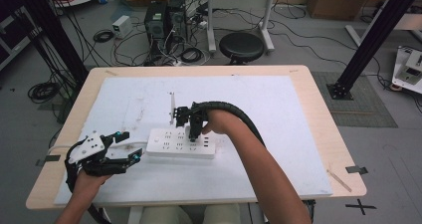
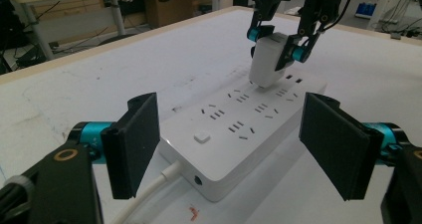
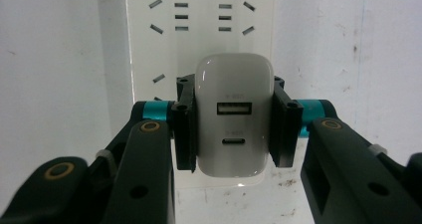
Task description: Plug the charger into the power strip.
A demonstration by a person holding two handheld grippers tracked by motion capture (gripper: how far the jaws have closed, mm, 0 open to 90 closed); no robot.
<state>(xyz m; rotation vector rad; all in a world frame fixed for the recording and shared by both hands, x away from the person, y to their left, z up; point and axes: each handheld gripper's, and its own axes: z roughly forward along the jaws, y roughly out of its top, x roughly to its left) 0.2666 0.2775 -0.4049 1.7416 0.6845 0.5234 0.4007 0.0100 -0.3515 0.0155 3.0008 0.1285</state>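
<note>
While the right gripper (image 2: pixel 281 41) pinches the white charger (image 3: pixel 234 117) by its two sides, the charger hangs just above the white power strip (image 1: pixel 181 143), over the sockets at its right end. The strip lies near the middle of the bench (image 1: pixel 318 134), on a white mat (image 1: pixel 268 104).

The left gripper (image 1: pixel 130 145) waits at the left end of the strip, where the cord (image 2: pixel 152 189) comes out. Its fingers (image 2: pixel 133 143) are spread, one on each side of that end, and they do not press on the strip.

I think the step in hand is plugging the charger in. To do it well, the charger should stay straight up and down, not tipped. Its prongs cannot be seen from here, so they must be lined up with the slots with care. Then a slow, straight push down should work. The left fingers could close on the strip to keep it from sliding.

All around the strip the mat is bare, so both hands have lots of room. The strip's long near edge is well back from the near edge of the bench, so nothing is close to falling off. The two grippers are well apart and should not bump.
</note>
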